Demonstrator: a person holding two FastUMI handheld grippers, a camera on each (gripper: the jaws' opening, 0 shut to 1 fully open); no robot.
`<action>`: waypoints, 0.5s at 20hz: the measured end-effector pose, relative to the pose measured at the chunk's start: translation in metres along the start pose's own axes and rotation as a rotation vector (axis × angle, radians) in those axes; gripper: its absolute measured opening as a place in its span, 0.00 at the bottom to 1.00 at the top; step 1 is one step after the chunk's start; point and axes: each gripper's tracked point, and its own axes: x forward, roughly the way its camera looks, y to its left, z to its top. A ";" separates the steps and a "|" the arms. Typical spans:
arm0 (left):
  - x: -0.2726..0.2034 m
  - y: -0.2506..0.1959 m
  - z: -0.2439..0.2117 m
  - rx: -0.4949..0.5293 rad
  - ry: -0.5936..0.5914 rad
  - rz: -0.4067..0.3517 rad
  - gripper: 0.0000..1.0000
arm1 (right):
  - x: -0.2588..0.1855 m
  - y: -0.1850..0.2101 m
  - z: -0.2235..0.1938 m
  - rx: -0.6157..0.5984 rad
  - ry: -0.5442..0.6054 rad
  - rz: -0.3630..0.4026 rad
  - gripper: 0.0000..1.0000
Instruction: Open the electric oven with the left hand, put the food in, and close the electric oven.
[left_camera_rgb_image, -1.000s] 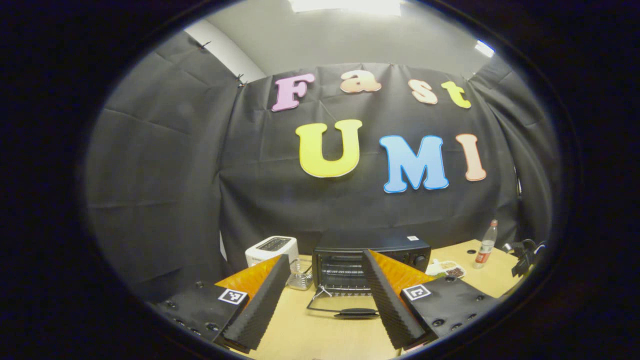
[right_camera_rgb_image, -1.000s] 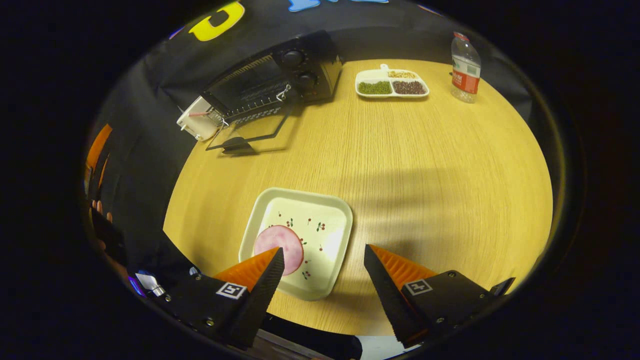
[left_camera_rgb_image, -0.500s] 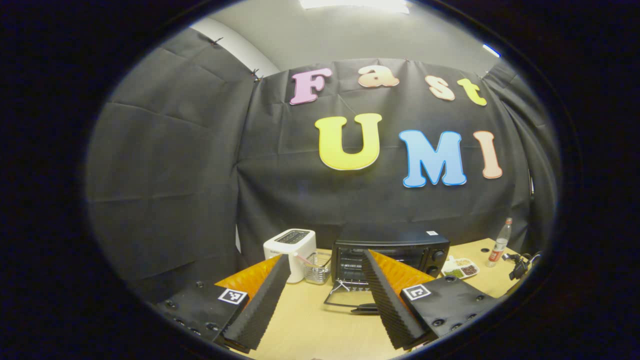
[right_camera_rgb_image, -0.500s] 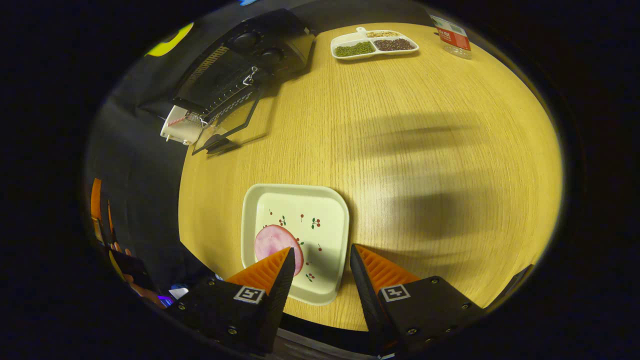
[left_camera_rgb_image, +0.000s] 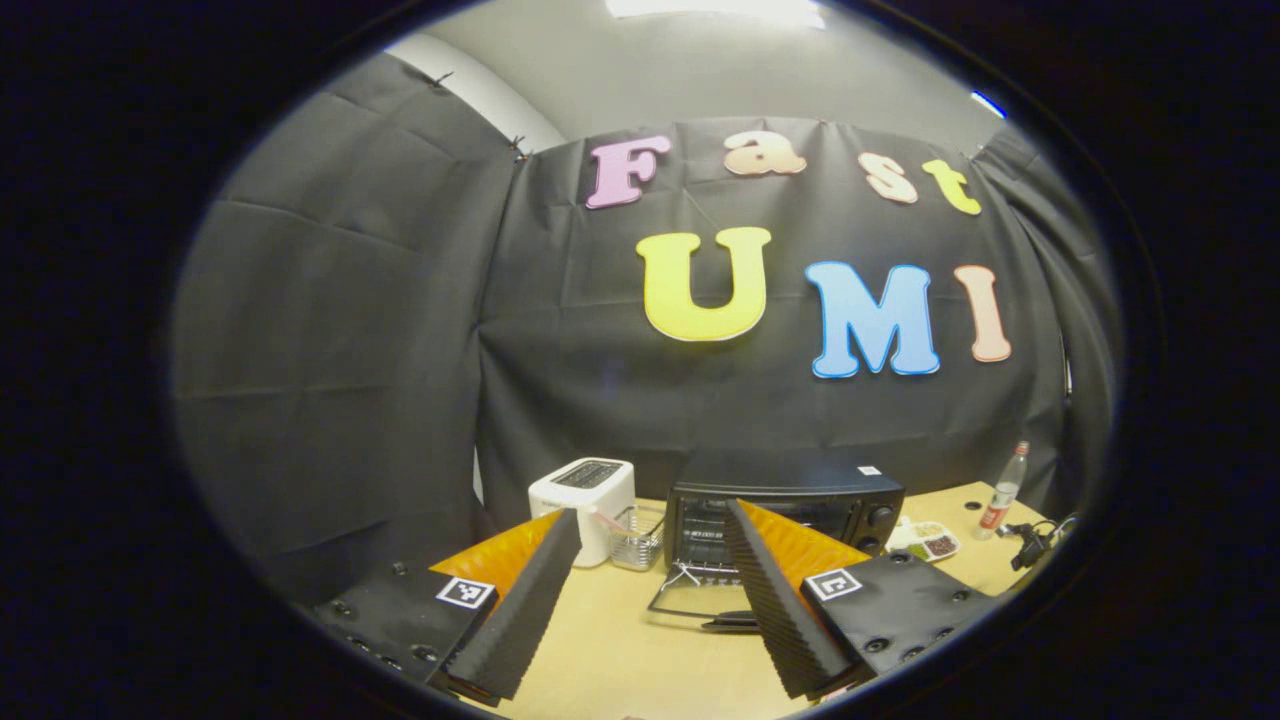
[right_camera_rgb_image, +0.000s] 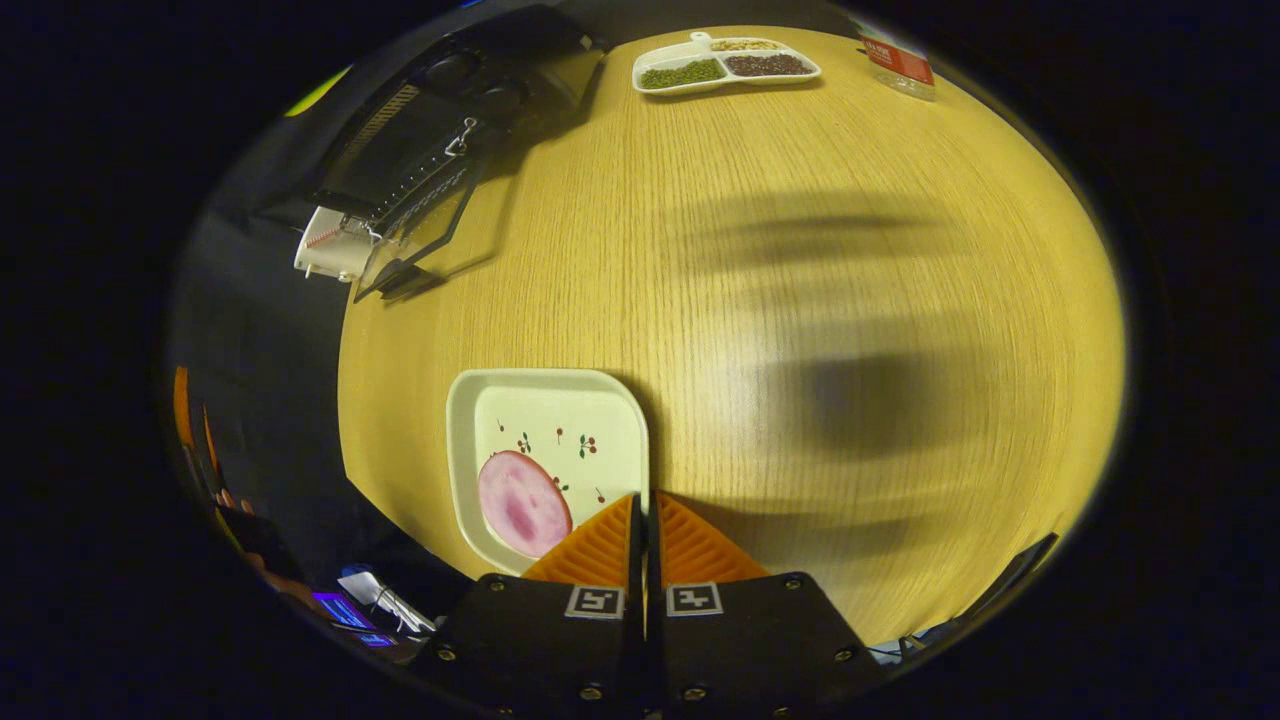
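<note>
The plate (right_camera_rgb_image: 545, 455) lies near the front edge of the table (right_camera_rgb_image: 800, 300), with a round pink slice of food (right_camera_rgb_image: 522, 503) on its near left part. The right gripper (right_camera_rgb_image: 645, 510) is at the plate's right rim, and its two fingers are pressed together with the rim between them, so I judge that it grasps the plate by this edge. Holding the rim and not the food makes sense: the plate can carry the slice into the oven without anything touching it.

The oven (right_camera_rgb_image: 440, 130) stands at the far left of the table, well apart from the plate. Its glass door (right_camera_rgb_image: 415, 235) is folded down flat in front of it, so the opening step looks finished and the way in is free. In the left gripper view, the left gripper (left_camera_rgb_image: 650, 590) hangs above the table with its fingers spread wide and nothing between them, facing the oven (left_camera_rgb_image: 785, 505) from a distance. I think it waits there, out of the plate's path, to be ready to close the door.

A white toaster (left_camera_rgb_image: 583, 492) stands just beside the oven, and a divided dish (right_camera_rgb_image: 725, 68) and a bottle (right_camera_rgb_image: 893, 62) are at the far side.
</note>
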 end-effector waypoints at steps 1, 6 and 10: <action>0.000 -0.002 0.000 0.003 -0.001 -0.004 0.95 | 0.002 0.003 0.000 0.000 -0.003 0.007 0.01; 0.000 -0.002 0.007 0.015 -0.012 -0.008 1.00 | 0.003 0.002 -0.002 -0.031 -0.003 0.133 0.00; -0.002 0.000 0.012 0.018 -0.020 -0.003 1.00 | 0.005 0.004 -0.004 0.024 0.000 0.220 0.00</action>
